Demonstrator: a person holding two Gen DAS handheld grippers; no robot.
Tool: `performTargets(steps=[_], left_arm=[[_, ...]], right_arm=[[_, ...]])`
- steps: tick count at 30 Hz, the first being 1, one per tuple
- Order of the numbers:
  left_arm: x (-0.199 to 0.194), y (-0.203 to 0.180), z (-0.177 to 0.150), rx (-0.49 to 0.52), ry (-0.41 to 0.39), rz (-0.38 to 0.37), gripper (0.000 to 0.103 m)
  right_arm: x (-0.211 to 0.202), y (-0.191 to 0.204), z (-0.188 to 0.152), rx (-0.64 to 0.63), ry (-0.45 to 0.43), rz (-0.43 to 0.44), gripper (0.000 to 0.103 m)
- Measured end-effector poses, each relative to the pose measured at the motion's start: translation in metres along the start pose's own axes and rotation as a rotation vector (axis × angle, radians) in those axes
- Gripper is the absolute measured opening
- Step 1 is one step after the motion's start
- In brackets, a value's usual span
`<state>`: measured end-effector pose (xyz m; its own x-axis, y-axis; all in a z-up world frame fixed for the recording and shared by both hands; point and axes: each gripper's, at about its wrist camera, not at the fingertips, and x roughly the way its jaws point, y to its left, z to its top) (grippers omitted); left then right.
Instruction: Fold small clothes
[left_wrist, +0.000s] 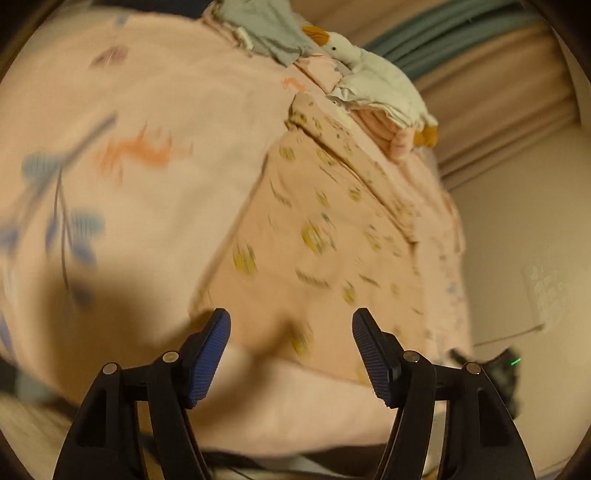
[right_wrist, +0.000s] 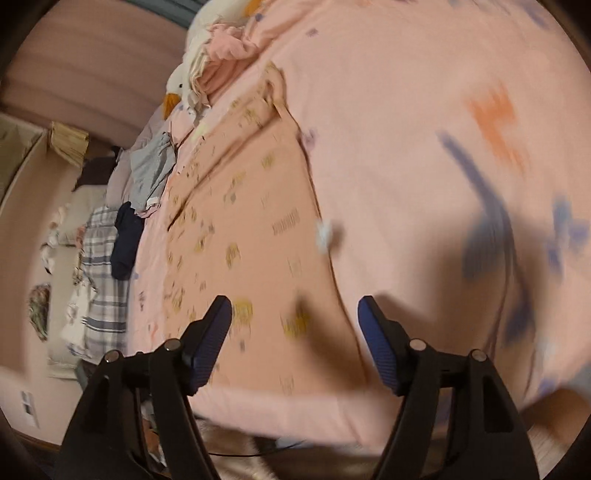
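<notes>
Peach cotton garment with small yellow prints (left_wrist: 325, 236) laid flat on bed with pink floral sheet (left_wrist: 155, 110), near bed's front edge. Left tongs (left_wrist: 291, 350) spread, nothing pinched. Right tongs (right_wrist: 295, 343) likewise spread, empty, above garment's near hem. Folded pile with white toy goose (left_wrist: 365, 62) seen toward far edge. Fold judged just released; next, crease best smoothed, edges aligned before regripping corners.
</notes>
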<state>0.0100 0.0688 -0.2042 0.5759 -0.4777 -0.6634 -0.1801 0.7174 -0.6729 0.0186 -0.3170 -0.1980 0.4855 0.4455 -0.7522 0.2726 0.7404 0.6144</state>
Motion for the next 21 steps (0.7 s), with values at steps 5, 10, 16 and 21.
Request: performTargets(steps=[5,10,16,21], left_arm=[[0.017,-0.005,-0.027,-0.052,0.064,-0.097,0.067],[0.036,-0.017,-0.037,-0.06,0.068,-0.116,0.067],[0.05,-0.037,-0.027,0.029,-0.05,-0.017,0.067],[0.065,-0.037,-0.013,0.013,-0.106,-0.004,0.067]], right_arm=[[0.005,-0.017,-0.045,0.119,0.006,0.062,0.071],[0.0,-0.014,-0.065,0.159,-0.012,0.113,0.071],[0.021,-0.004,-0.065,0.183,-0.005,0.208,0.071],[0.037,-0.001,-0.056,0.227,-0.059,0.29,0.068]])
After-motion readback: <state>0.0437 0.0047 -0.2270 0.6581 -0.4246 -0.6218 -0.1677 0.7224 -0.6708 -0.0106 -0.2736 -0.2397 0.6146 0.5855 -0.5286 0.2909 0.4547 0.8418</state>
